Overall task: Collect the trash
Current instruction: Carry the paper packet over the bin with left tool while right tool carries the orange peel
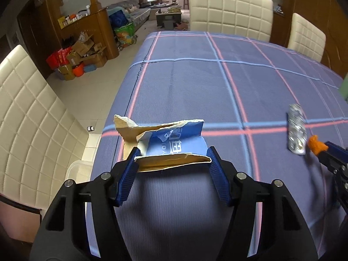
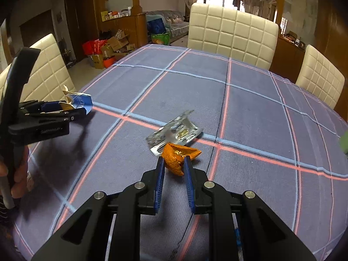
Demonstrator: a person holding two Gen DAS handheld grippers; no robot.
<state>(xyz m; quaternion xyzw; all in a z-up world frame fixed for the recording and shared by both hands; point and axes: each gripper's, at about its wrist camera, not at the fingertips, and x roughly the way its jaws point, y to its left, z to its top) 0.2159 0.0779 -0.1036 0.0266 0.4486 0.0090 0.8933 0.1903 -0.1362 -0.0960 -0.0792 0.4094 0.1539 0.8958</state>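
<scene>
A torn blue-and-brown cardboard box (image 1: pixel 171 148) lies near the left edge of the checked tablecloth (image 1: pixel 217 82). My left gripper (image 1: pixel 173 155) is closed on its near end, with one pad against each side. In the right wrist view the same gripper (image 2: pixel 72 111) holds the cardboard (image 2: pixel 79 102) at far left. My right gripper (image 2: pixel 174 161) is shut on an orange peel (image 2: pixel 181 154), which rests low over the cloth. A crumpled silver blister pack (image 2: pixel 174 131) lies just beyond the peel. The left wrist view shows the pack (image 1: pixel 295 130) and the peel (image 1: pixel 316 144) at right.
Cream padded chairs stand at the far side (image 2: pixel 230 32), the far right (image 2: pixel 319 76) and the left (image 1: pixel 28 117). A pale plastic bin (image 1: pixel 76 169) sits on the floor by the table's left edge. Something green (image 2: pixel 344 140) shows at the right border. A hand (image 2: pixel 19 174) grips the left handle.
</scene>
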